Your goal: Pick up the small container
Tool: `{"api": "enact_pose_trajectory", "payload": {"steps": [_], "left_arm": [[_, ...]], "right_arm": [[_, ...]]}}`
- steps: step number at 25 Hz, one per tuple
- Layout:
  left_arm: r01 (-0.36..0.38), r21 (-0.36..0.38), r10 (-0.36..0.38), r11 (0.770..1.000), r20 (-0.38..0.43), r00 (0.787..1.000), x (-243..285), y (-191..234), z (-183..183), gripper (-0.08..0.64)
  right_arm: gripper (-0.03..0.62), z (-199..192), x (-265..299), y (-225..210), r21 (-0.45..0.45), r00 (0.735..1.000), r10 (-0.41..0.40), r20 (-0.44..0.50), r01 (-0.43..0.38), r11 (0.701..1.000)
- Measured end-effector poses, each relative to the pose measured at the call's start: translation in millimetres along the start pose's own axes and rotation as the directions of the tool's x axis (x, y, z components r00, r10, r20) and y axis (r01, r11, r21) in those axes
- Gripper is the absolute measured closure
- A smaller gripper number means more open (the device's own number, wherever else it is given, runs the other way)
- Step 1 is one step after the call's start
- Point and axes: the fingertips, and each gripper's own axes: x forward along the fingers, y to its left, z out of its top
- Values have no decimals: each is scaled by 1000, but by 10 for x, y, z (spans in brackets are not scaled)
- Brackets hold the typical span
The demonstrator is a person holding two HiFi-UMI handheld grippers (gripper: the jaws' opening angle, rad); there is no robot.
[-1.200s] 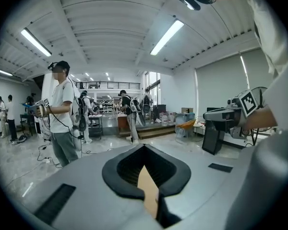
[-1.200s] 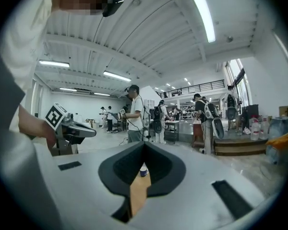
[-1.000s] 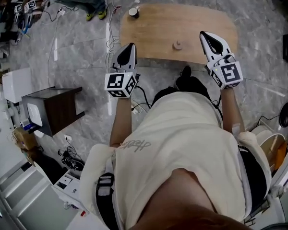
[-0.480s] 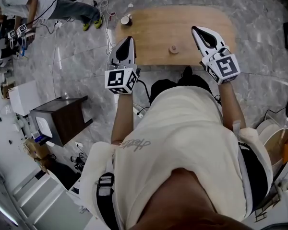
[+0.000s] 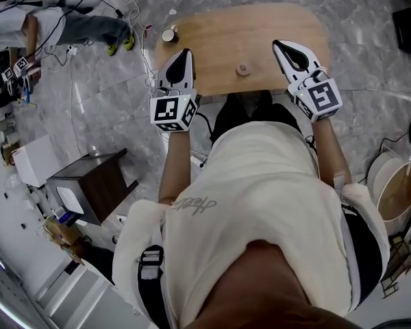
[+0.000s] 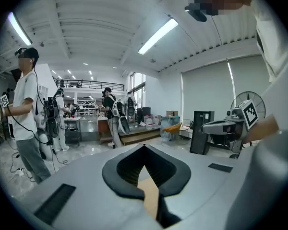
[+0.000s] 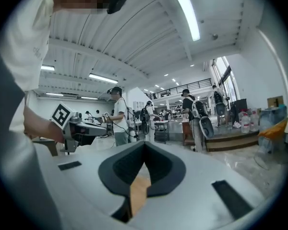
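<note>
The small container [image 5: 242, 68], a low round tan pot with a knob, stands near the front edge of the light wooden table [image 5: 260, 26]. My left gripper [image 5: 184, 52] is shut and empty over the table's left edge, left of the container. My right gripper [image 5: 279, 45] is shut and empty too, over the front right part of the table and just right of the container. In the left gripper view the jaws [image 6: 144, 146] meet over a strip of wood. The right gripper view shows its jaws [image 7: 145, 143] closed the same way. Neither gripper touches the container.
A mug [image 5: 169, 34] stands at the table's far left corner. On the marble floor are cables, a dark side table [image 5: 89, 177] and a white box [image 5: 33, 160] at the left, a person [image 5: 48, 26] at the upper left, and a round tub [image 5: 396, 187] at the right.
The table has come nearer in the head view. Both grippers have advanced from its front edge to over the tabletop, the left one farther. The container now lies between them.
</note>
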Motion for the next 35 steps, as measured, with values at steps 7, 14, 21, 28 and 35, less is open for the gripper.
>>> {"api": "enact_pose_trajectory", "payload": {"steps": [7, 14, 21, 28, 35], "left_arm": [[89, 26, -90, 996, 51, 995, 72, 161, 269, 557], [178, 50, -180, 983, 29, 983, 23, 237, 192, 557], [232, 73, -233, 970, 7, 972, -87, 205, 190, 557], [273, 44, -272, 961, -15, 962, -107, 36, 183, 395], [288, 39, -286, 957, -52, 957, -156, -94, 111, 144]], "right_arm": [[594, 242, 74, 239, -19, 997, -82, 7, 82, 996], [594, 236, 43, 471, -18, 989, -148, -3, 148, 989], [594, 203, -52, 626, 8, 984, -179, -1, 179, 984], [594, 275, -191, 619, 7, 986, -167, 11, 167, 986], [594, 213, -338, 565, 44, 986, -167, 13, 166, 985]]}}
